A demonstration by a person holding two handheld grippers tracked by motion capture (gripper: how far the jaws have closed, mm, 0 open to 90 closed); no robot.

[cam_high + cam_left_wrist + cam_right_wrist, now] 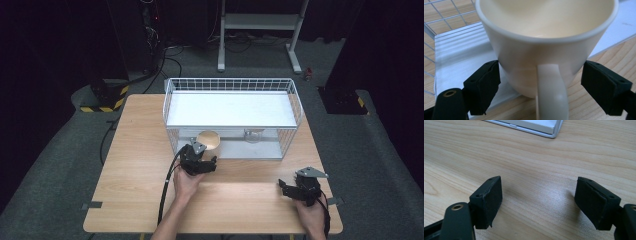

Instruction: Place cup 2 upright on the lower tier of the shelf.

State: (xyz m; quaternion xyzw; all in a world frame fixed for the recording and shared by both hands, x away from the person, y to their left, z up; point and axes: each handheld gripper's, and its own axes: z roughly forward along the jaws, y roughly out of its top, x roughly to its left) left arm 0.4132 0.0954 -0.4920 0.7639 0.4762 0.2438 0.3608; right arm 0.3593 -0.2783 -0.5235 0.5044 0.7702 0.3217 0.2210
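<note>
A cream cup [546,45] stands upright between the left gripper's [539,82] part-open jaws, handle towards the camera, pads just beside its sides, touch unclear. The right gripper [537,202] rests open, empty, over the table [536,162].

Left gripper [207,161] fingers spread apart; right gripper [286,186] fingers parted, empty.

The high view sat above the near edge, looking forward and down over the whole tabletop [140,150] and wire rack [231,87]. Each gripper cam rode low, peering along its own jaws: left one super close on the cup [544,47], right one just above bare wood. All shared the tabletop.
</note>
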